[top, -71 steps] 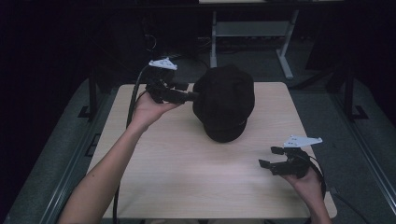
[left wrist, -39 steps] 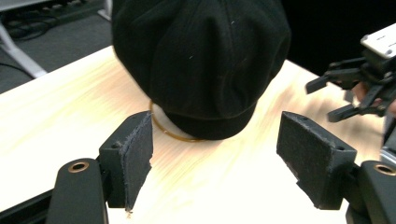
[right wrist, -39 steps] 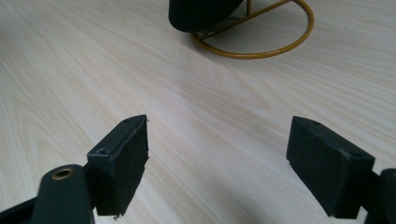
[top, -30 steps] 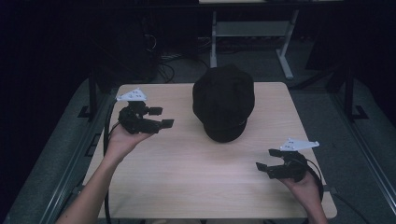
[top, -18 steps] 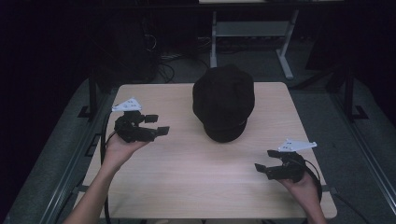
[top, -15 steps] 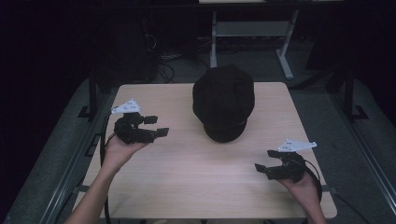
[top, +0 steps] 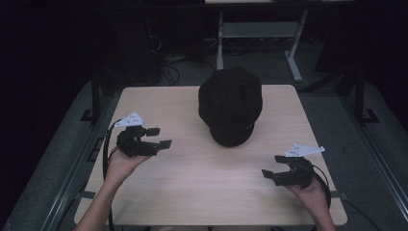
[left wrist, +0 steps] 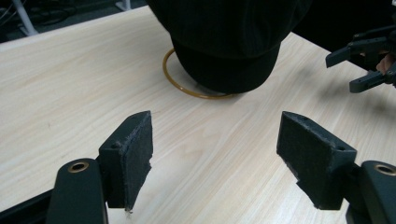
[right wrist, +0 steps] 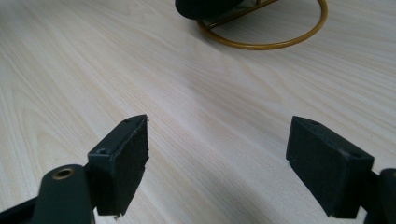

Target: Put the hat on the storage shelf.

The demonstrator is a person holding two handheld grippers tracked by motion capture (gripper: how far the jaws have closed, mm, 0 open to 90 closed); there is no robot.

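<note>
A black cap (top: 231, 105) rests over a stand with a gold ring base (left wrist: 175, 81) at the back middle of the wooden table (top: 192, 183). The cap (left wrist: 224, 37) hangs above the ring in the left gripper view, and the ring base (right wrist: 275, 35) lies at the top of the right gripper view under the cap's brim (right wrist: 205, 8). My left gripper (top: 161, 136) is open at the table's left, apart from the cap, nothing between its jaws. My right gripper (top: 273, 167) is open near the front right, also empty. The left gripper view catches the right gripper (left wrist: 348, 70) far off.
The table's edges drop to a dark floor on all sides. A metal desk frame (top: 257, 33) and cables (top: 166, 57) stand behind the table. Bare wood lies between the two grippers and in front of the cap.
My left gripper let go of the cap's left side and drew back toward the front left, ending open and empty. The right gripper barely moved. The cap stayed on its stand.
</note>
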